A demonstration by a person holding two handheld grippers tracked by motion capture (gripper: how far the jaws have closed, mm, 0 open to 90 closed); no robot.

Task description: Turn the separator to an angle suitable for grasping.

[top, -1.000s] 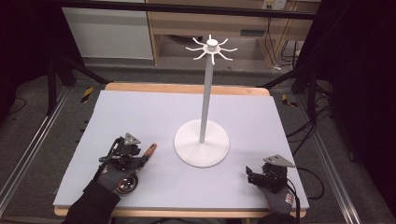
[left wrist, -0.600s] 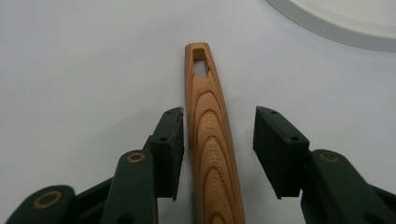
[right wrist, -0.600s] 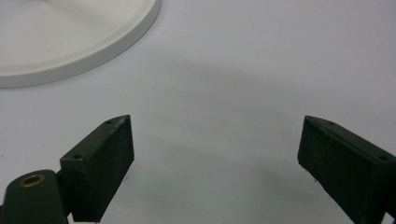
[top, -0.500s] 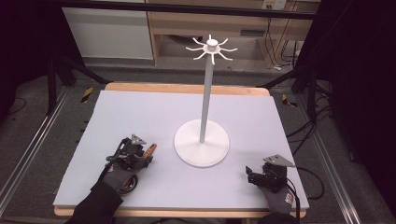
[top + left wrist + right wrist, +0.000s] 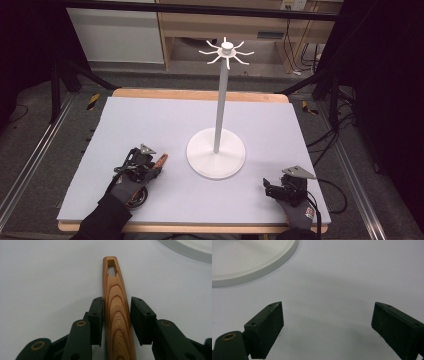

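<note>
A wooden utensil handle (image 5: 116, 302), with a hanging slot at its far end, lies flat on the pale mat. My left gripper (image 5: 117, 300) straddles it. Its jaws have just been closing: the left pad (image 5: 97, 315) sits against the wood and a thin gap remains at the right pad (image 5: 140, 317). From above, the handle's tip (image 5: 161, 161) pokes out of the left gripper (image 5: 150, 164) towards the white stand. My right gripper (image 5: 327, 305) rests open on the mat with nothing between its fingers, at the front right (image 5: 269, 188).
A white hanging stand rises from a round base (image 5: 216, 159) mid-table, with short hooks at its top (image 5: 226, 51). The base edge lies close ahead of both grippers (image 5: 190, 247) (image 5: 249, 262). The mat (image 5: 150, 120) covers a wooden table.
My left gripper has edged slightly right along the wooden handle. The right gripper and the stand have stayed put.
</note>
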